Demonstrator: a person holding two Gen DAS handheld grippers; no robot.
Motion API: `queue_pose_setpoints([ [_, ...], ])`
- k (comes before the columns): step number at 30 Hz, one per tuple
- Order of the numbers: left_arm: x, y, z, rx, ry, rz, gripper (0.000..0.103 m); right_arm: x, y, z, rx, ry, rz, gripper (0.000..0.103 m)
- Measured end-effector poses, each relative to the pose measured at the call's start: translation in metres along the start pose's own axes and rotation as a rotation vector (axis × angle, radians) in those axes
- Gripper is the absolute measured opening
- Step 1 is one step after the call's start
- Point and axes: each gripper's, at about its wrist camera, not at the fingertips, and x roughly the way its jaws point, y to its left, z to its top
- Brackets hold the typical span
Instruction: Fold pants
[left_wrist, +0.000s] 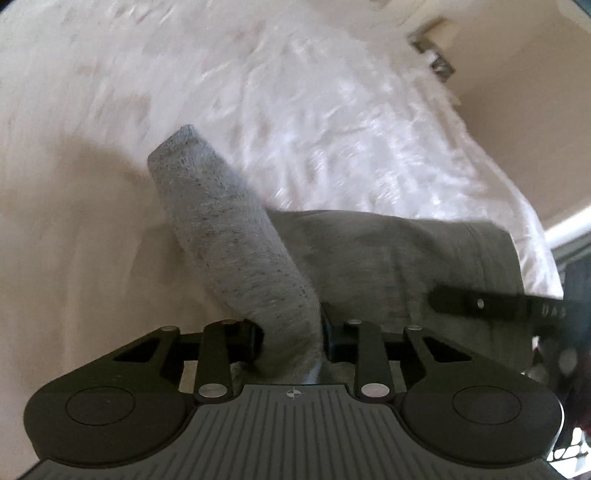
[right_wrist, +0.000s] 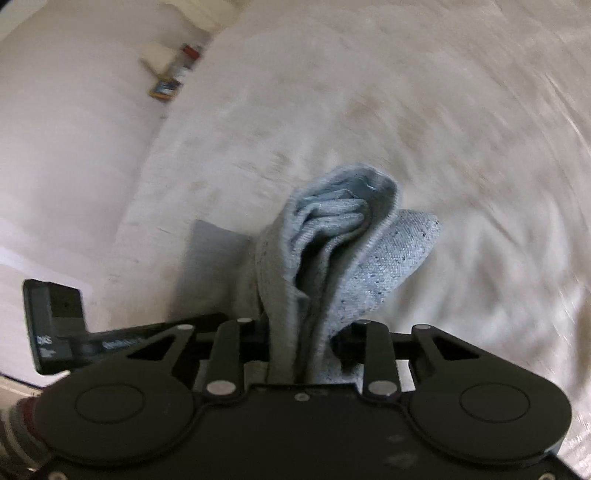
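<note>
Grey heathered knit pants (left_wrist: 236, 240) lie bunched on a pale rumpled bed cover (left_wrist: 332, 110). Left gripper (left_wrist: 291, 338) pinches one rolled fold of them. Right gripper (right_wrist: 306, 343) clamps another bunched fold, lifted off the cover.

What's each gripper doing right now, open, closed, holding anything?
Left gripper: closed on a bunched fold of the grey pants.
Right gripper: closed on another bunched part of the pants.

There's one pair of grey pants (left_wrist: 369, 258), one white bedspread (left_wrist: 332, 122), and two black grippers (left_wrist: 291, 336) (right_wrist: 306, 332), that's about it.
</note>
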Motion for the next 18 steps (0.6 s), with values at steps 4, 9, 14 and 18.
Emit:
queue_pose_setpoints([
  [4, -0.017, -0.009, 0.031, 0.031, -0.096, 0.005, 0.03, -0.001, 0.031, 0.031, -0.049, -0.048, 0.052, 0.031],
  [9, -0.03, 0.005, 0.096, 0.064, -0.186, 0.044, 0.029, 0.016, 0.054, 0.094, -0.039, -0.114, 0.124, 0.031],
  [14, -0.021, 0.035, 0.141, 0.034, -0.214, 0.241, 0.03, 0.051, 0.047, 0.149, -0.033, -0.146, 0.017, 0.042],
  [18, -0.007, 0.063, 0.149, -0.059, -0.193, 0.449, 0.029, 0.082, 0.028, 0.173, -0.055, -0.108, -0.361, 0.043],
])
